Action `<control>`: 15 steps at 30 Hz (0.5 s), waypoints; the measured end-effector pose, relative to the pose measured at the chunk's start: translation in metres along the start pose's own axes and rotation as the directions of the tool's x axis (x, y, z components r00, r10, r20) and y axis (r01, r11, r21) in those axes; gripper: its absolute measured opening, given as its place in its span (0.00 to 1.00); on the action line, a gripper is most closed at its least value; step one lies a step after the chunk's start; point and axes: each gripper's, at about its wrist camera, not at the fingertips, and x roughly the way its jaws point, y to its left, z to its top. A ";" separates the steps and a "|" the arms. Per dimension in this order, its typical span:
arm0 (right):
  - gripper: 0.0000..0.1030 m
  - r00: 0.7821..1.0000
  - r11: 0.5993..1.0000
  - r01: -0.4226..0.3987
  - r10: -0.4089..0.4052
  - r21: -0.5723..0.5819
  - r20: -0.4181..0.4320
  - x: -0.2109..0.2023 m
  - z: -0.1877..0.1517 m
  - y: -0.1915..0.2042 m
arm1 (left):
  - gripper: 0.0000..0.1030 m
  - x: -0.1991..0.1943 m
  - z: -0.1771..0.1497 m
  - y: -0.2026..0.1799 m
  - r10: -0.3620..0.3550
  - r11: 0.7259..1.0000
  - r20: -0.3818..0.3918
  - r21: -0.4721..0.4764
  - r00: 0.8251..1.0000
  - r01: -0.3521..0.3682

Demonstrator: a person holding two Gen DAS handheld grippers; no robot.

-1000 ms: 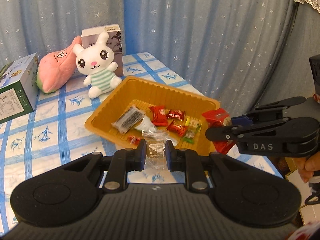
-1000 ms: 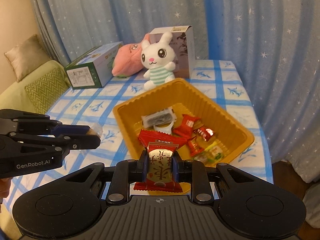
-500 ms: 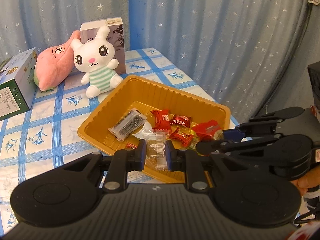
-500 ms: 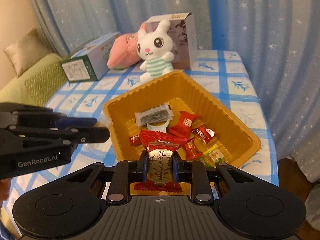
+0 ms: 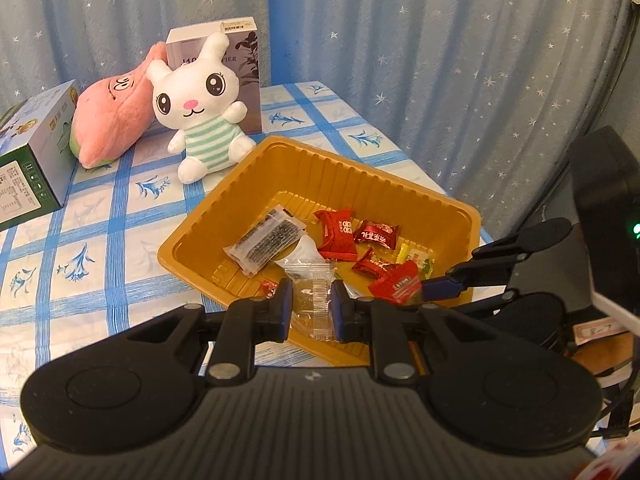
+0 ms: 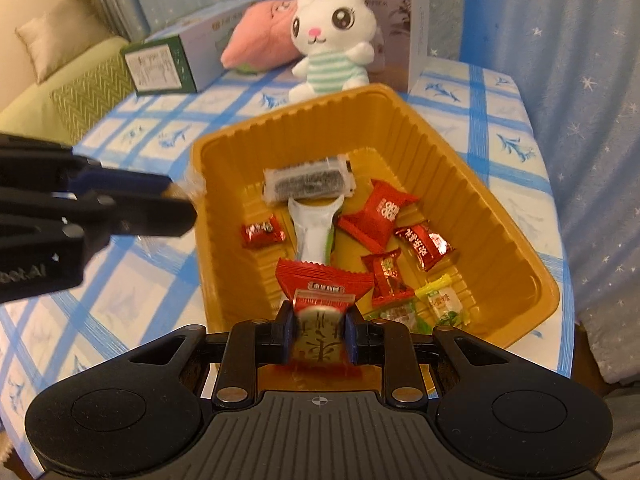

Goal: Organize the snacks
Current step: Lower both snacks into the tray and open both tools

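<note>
A yellow plastic tray sits on the blue-checked tablecloth with several wrapped snacks inside. My left gripper is shut on a clear wrapped snack over the tray's near edge. My right gripper is shut on a red and gold snack packet, low over the tray's near end. In the left wrist view the right gripper reaches in from the right with the red packet. In the right wrist view the left gripper comes in from the left at the tray's rim.
A white plush bunny, a pink plush, a grey box and a green box stand at the back of the table. Blue starred curtains hang behind. A sofa lies past the table's left side.
Both grippers have moved in and down toward the tray with their snacks still held. The right one now hangs over the tray's inside, and the tray looks much closer in its view.
</note>
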 end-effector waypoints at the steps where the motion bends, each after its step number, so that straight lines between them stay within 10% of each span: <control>1: 0.24 1.000 1.000 0.004 -0.004 -0.002 -0.011 0.003 0.000 0.000 | 0.18 0.001 0.000 0.001 0.002 1.000 -0.003 -0.002 1.000 -0.002; 15: 0.46 1.000 0.999 0.009 -0.010 0.049 0.023 -0.006 0.006 -0.010 | 0.18 0.010 0.003 0.009 0.005 1.000 -0.019 -0.027 1.000 -0.006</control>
